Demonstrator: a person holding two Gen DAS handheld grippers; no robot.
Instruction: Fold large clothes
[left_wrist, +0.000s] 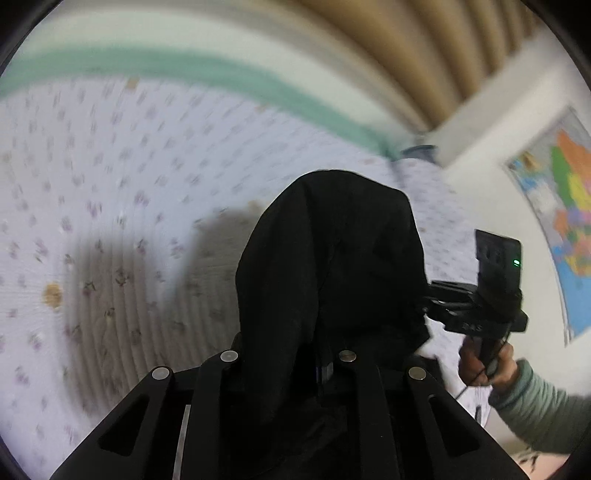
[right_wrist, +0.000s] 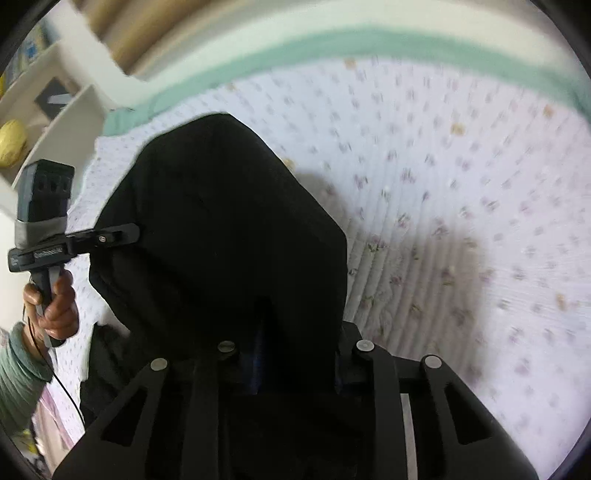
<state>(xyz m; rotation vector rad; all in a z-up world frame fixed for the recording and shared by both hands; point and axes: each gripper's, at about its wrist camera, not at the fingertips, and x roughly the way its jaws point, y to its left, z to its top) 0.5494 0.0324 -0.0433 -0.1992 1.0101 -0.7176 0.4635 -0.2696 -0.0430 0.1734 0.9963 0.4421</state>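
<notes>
Black garment (left_wrist: 332, 266) held up above the floral bedsheet (left_wrist: 110, 166), draped over both claws; left gripper (left_wrist: 325, 354) and right gripper (right_wrist: 258, 332) hidden by cloth, grip impossible to tell.

Both wrist cams look down over a floral bedsheet (left_wrist: 110, 166), black garment (left_wrist: 332, 258) close up at centre. Left view catches right gripper (left_wrist: 424, 310) at 3 o'clock; right view, left gripper (right_wrist: 136, 233) at 9 o'clock.

garment (left_wrist: 332, 258): black | bedspread (left_wrist: 110, 166): white, small purple floral print | band (left_wrist: 221, 74): mint green | sleeve (left_wrist: 546, 413): grey-green
</notes>
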